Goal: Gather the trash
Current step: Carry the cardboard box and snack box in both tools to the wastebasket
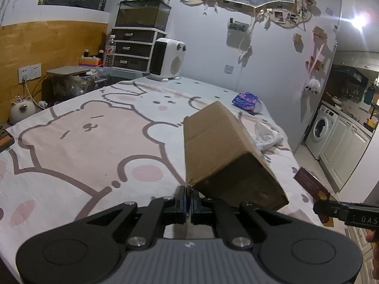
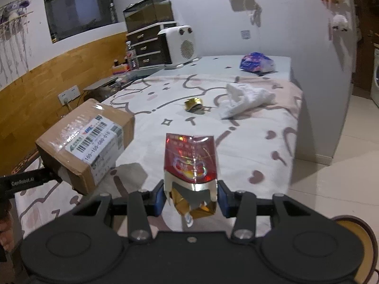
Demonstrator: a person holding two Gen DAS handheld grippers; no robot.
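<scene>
Left wrist view: left gripper [image 1: 189, 197] fingers pinched tight together on a flap edge at the corner of a cardboard box [image 1: 220, 149], which is lifted off the bed [image 1: 78, 142] & tilted, far end pointing up-right. Bed has a cartoon-bear sheet. Further back on it: blue patterned wrapper [image 1: 246, 100] near the far right corner, white crumpled cloth [image 1: 267, 135] just past the box. White heater [image 1: 167, 59] at the head end, drawer unit [image 1: 132, 47] beside it. Right gripper [image 1: 331, 209] pokes in at right edge w/ a red packet [image 1: 310, 181] in it.

Right wrist view: right gripper [image 2: 190, 195] fingers part-way apart, clamped on both sides of the red-and-gold cigarette pack [image 2: 190, 163], crumpled at its near end, held above the bed [image 2: 255, 142]. Box [image 2: 87, 142] at left, shipping label up, held by left gripper [image 2: 47, 177] at its near lower corner, clear of the sheet. On the bed beyond: small gold foil scrap [image 2: 193, 104], white cloth [image 2: 246, 99] just right of it, blue wrapper [image 2: 255, 62] near far edge, heater [image 2: 180, 45] back left
</scene>
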